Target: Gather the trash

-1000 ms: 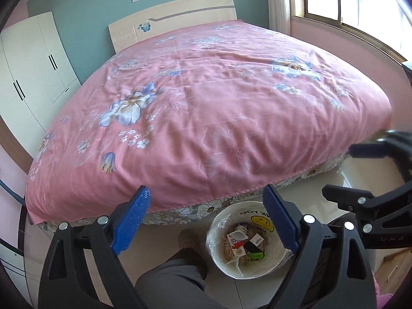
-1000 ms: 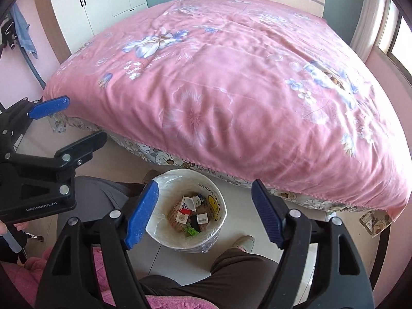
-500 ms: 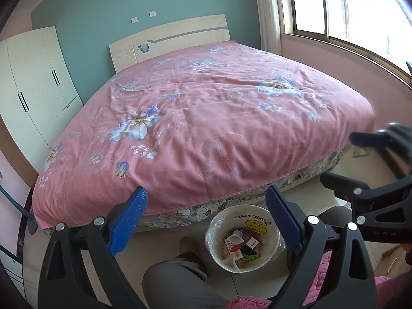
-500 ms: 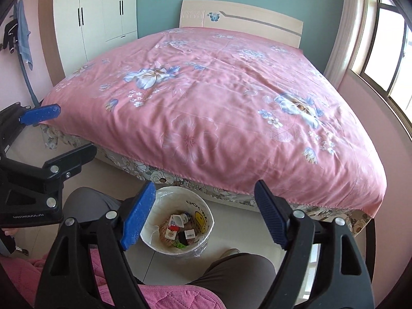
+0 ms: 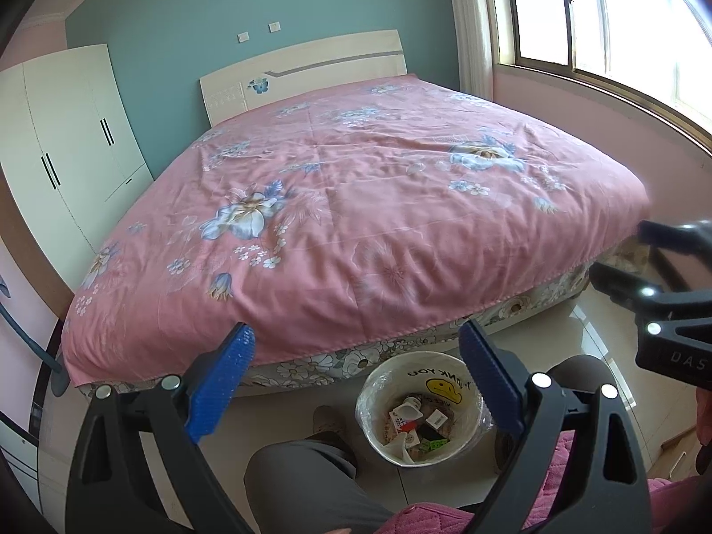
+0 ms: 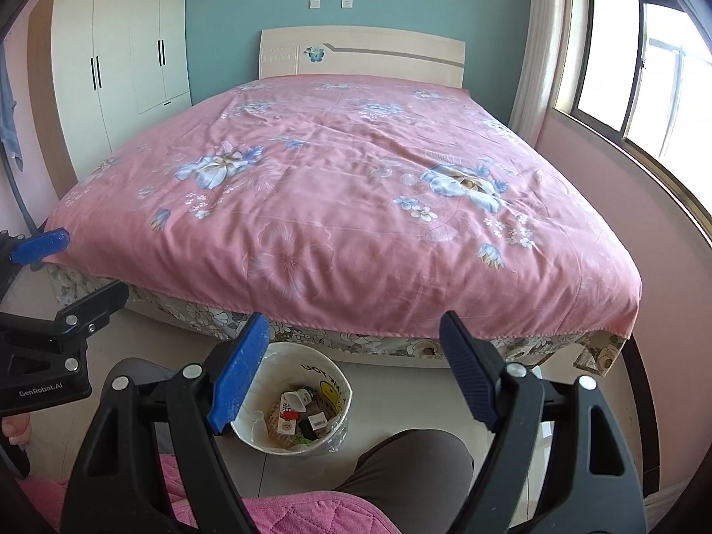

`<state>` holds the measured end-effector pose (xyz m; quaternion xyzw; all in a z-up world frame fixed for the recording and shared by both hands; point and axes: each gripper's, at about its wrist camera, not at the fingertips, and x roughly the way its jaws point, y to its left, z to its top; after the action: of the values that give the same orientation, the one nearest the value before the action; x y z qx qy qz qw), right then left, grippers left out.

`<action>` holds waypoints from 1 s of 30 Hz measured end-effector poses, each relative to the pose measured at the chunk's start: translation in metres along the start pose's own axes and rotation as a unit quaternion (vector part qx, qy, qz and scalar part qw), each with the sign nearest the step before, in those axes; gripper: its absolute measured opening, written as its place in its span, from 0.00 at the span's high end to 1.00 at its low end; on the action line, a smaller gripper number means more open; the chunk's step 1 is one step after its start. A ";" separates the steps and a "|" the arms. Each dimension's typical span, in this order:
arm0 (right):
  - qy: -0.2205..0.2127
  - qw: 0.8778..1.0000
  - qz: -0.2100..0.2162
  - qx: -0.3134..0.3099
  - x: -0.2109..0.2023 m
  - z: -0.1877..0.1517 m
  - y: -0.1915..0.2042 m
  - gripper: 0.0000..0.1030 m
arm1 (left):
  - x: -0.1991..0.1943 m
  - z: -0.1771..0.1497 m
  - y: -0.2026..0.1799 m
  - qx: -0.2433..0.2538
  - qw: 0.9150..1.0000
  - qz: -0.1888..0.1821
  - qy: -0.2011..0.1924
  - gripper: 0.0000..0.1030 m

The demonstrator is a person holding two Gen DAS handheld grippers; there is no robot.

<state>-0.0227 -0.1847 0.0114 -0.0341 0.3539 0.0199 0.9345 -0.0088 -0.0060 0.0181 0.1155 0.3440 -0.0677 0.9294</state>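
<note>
A white waste bin (image 5: 463,365) lined with a clear bag stands on the tiled floor at the foot of the bed, with several wrappers and small cartons (image 5: 411,420) inside. The right wrist view shows the same bin (image 6: 327,376) and its trash (image 6: 296,414). My left gripper (image 5: 356,382) hangs open above and to the left of the bin, with nothing between its blue pads. Just as bare, my right gripper (image 6: 353,374) stands open over the bin's right side. Each gripper shows at the edge of the other's view.
A wide bed with a pink flowered cover (image 5: 378,204) fills the room ahead. A white wardrobe (image 5: 66,142) stands at the left and a window (image 5: 623,22) at the right. The person's grey-trousered knees (image 5: 307,480) and a pink quilted garment (image 6: 285,514) lie below the grippers.
Both grippers have risen and tilted up, so the headboard, wall and window have come into view. The bin has slid lower in both views. Both pairs of jaws stand slightly wider.
</note>
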 end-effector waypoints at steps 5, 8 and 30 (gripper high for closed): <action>-0.003 1.000 -0.012 -0.002 -0.005 -0.002 0.001 0.24 | -0.004 -0.002 -0.001 -0.009 1.000 0.000 0.002 0.08; -0.004 1.000 -0.012 -0.001 -0.006 -0.001 0.001 0.24 | -0.005 -0.001 0.000 -0.012 1.000 0.005 0.001 0.08; -0.002 1.000 -0.005 0.000 -0.005 0.001 0.005 0.24 | -0.007 -0.001 0.002 -0.014 1.000 0.008 0.000 0.08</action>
<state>-0.0263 -0.1802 0.0148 -0.0360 0.3517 0.0156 0.9353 -0.0146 -0.0030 0.0225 0.1050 0.3443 -0.0551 0.9313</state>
